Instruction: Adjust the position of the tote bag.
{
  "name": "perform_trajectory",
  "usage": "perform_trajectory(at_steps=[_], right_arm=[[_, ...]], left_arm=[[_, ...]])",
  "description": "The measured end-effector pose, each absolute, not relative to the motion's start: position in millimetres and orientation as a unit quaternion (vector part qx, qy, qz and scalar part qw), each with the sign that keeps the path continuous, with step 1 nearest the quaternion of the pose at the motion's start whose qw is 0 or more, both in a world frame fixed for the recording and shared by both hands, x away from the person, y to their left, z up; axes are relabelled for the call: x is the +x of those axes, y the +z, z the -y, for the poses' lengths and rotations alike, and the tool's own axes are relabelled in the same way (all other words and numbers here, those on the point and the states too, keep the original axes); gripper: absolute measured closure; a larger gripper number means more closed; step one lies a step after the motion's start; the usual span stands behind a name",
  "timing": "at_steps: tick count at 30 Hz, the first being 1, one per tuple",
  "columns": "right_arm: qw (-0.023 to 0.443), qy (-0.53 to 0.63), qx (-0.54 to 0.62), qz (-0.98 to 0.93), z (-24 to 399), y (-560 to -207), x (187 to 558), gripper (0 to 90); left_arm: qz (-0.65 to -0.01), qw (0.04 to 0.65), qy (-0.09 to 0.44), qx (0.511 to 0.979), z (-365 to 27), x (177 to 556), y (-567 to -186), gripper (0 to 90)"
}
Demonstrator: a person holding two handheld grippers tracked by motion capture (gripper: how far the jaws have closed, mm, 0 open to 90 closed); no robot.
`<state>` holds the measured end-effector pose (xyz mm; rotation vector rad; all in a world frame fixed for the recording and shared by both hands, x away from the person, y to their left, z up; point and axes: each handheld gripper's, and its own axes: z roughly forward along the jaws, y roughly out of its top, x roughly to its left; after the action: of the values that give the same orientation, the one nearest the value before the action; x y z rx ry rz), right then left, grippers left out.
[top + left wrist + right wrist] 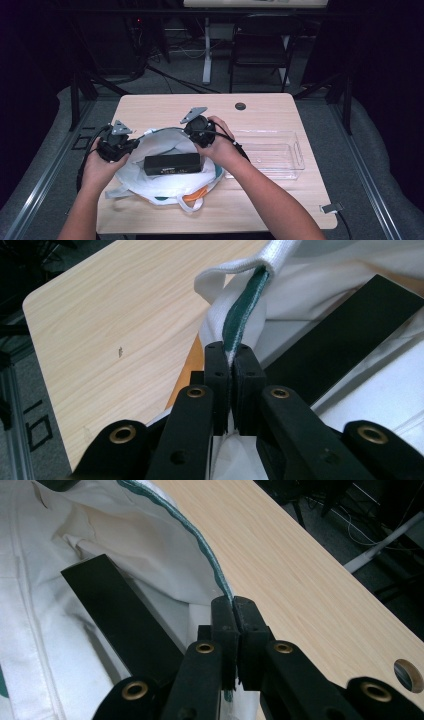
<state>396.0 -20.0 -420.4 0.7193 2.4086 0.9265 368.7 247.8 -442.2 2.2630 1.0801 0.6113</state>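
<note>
Both grippers are pinching the rim of the bag [165,187], one on each side. The left gripper [229,357] has its fingers clamped on the green-edged hem (you can see the fabric squeezed flat between them), and the right gripper [233,605] is clamped on the hem on the opposite side. The bag lies on the surface [165,107], mouth held open, with a black box [172,163] lying flat inside. A clear tray [295,157] sits just right of the bag.

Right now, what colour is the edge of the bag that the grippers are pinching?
Dark green trim on the white bag, clearest in the left gripper view.
</note>
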Motion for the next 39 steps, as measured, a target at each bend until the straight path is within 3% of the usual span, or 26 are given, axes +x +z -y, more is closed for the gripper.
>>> perform_trajectory(at_steps=[39], right_arm=[[0.240,0.315,0.297,-0.869,20.6,-441.9,431.1,88.4]], left_arm=[[-0.414,0.261,0.192,0.851,-239.5,403.0,-455.3,85.2]])
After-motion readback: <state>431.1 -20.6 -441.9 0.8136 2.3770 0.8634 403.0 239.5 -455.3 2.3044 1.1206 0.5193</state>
